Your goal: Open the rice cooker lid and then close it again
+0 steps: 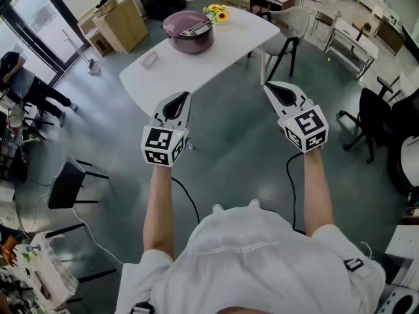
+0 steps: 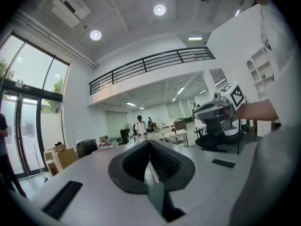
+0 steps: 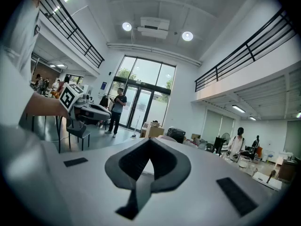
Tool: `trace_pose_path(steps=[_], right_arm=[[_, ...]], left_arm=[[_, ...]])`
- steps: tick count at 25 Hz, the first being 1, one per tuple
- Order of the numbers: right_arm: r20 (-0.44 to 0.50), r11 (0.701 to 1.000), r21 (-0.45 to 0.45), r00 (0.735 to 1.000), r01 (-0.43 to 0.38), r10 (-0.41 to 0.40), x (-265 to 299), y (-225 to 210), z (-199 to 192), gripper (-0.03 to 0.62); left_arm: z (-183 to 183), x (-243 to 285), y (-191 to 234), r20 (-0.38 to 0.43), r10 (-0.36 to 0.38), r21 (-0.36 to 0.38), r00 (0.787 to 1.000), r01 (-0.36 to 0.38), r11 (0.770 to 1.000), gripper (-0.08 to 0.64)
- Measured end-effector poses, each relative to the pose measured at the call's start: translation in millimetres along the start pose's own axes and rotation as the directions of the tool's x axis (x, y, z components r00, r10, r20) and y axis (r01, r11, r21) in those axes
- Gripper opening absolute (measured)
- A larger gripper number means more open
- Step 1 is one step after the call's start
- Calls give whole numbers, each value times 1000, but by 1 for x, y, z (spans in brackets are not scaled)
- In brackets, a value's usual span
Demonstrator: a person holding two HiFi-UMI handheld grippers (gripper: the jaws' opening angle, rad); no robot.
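A purple rice cooker (image 1: 188, 30) with its lid down stands on the far part of a white table (image 1: 216, 57) in the head view. Both grippers hang in the air well short of the table, side by side and roughly level. The left gripper (image 1: 181, 96) is shut with nothing in it, and so is the right gripper (image 1: 269, 87). In the left gripper view the jaws (image 2: 149, 143) meet at a point, and the right gripper (image 2: 212, 112) shows off to the side. In the right gripper view the jaws (image 3: 150, 142) are also together. The cooker does not show in either gripper view.
Yellow flowers (image 1: 217, 12) and a small card (image 1: 150, 59) are on the table. A grey chair (image 1: 289, 25) stands at its far right and cardboard boxes (image 1: 121, 22) at its left. A black chair (image 1: 68, 183) is at left, an office chair (image 1: 373, 122) at right. People (image 3: 115, 108) stand in the distance.
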State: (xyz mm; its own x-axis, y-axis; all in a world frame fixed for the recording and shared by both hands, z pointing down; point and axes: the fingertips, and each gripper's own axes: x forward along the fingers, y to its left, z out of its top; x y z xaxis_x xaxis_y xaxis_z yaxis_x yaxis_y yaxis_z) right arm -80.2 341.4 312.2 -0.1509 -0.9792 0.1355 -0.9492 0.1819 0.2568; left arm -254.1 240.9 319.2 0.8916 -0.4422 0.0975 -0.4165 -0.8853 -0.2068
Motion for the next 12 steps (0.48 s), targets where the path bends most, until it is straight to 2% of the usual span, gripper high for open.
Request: trace_pose_path(steps=[5, 12], right_arm=[[17, 1000, -4, 1000, 21, -21, 0, -10, 0, 17], [3, 1000, 15, 1000, -18, 17, 0, -15, -8, 17]], left_arm=[[-4, 7, -4, -24, -13, 16, 1000, 13, 1000, 15], [-9, 17, -7, -40, -3, 12, 999, 4, 1000, 17]])
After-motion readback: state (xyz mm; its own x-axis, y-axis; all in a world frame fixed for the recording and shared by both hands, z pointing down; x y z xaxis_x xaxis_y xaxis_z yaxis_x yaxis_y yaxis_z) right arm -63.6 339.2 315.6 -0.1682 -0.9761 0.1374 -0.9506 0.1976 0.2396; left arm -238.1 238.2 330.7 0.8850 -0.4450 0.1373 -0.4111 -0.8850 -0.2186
